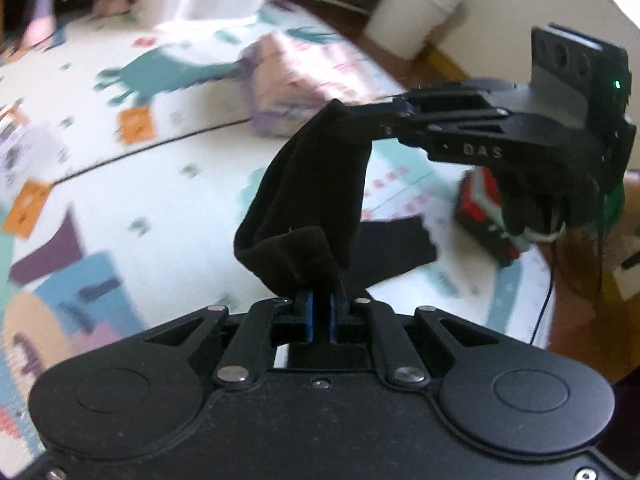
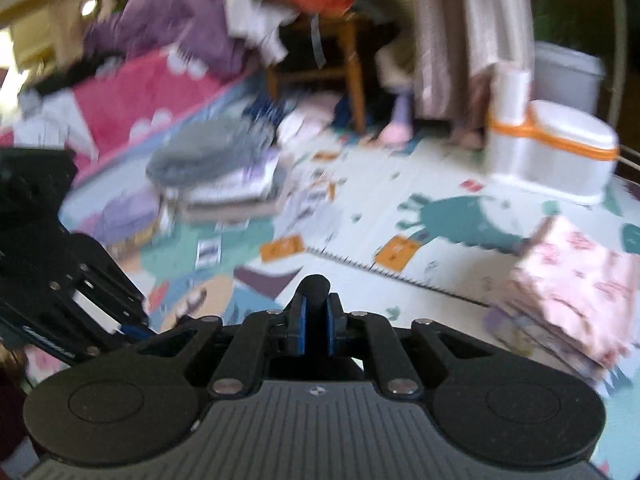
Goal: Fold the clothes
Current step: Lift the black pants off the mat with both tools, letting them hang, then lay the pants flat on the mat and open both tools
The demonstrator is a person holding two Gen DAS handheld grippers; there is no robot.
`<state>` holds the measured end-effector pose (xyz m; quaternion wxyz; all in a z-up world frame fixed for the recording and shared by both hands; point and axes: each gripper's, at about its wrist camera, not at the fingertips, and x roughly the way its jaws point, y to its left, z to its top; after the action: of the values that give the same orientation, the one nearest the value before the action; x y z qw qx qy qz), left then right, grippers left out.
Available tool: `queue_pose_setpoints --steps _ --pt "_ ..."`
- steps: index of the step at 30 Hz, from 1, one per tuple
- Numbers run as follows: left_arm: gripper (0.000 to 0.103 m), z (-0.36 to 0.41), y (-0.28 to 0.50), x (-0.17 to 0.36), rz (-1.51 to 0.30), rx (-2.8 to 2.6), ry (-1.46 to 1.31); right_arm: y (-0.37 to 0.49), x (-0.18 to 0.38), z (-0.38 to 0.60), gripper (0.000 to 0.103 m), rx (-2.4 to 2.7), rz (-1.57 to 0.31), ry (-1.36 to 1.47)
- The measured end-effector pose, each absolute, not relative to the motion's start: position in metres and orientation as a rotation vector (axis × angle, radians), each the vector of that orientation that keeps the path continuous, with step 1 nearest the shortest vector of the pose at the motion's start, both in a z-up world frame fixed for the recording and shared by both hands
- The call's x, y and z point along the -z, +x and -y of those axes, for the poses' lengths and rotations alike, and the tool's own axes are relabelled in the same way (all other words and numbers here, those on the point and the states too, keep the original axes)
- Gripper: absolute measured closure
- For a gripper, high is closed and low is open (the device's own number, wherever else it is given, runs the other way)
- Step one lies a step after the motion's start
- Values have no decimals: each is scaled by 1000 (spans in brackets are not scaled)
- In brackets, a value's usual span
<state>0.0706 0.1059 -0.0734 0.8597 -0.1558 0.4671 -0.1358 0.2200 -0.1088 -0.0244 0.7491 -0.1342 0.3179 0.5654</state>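
Note:
A black garment point(image 1: 316, 200) hangs stretched between my two grippers above the patterned play mat point(image 1: 168, 184). In the left wrist view my left gripper point(image 1: 320, 300) is shut on its lower bunched end. My right gripper point(image 1: 352, 114) reaches in from the upper right and is shut on the upper end. Another black piece point(image 1: 396, 248) lies flat on the mat behind; whether it belongs to the same garment I cannot tell. In the right wrist view my right gripper point(image 2: 316, 300) pinches a black fold point(image 2: 316, 284) between its blue pads, with the left gripper point(image 2: 136, 330) close at the lower left.
A folded pink patterned stack point(image 1: 296, 84) point(image 2: 572, 292) rests on the mat. Farther off are a white bin with an orange band point(image 2: 552, 152), a grey-topped pile of folded clothes point(image 2: 224, 172), and a wooden chair point(image 2: 352, 68) heaped with laundry. A red and green item point(image 1: 484, 216) lies right.

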Motion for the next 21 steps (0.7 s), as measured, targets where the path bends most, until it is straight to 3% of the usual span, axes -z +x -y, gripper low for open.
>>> queue_pose_setpoints --steps 21 --pt "98 -201 56 170 -1156 -38 -344 223 135 -61 89 -1291 -823 -388"
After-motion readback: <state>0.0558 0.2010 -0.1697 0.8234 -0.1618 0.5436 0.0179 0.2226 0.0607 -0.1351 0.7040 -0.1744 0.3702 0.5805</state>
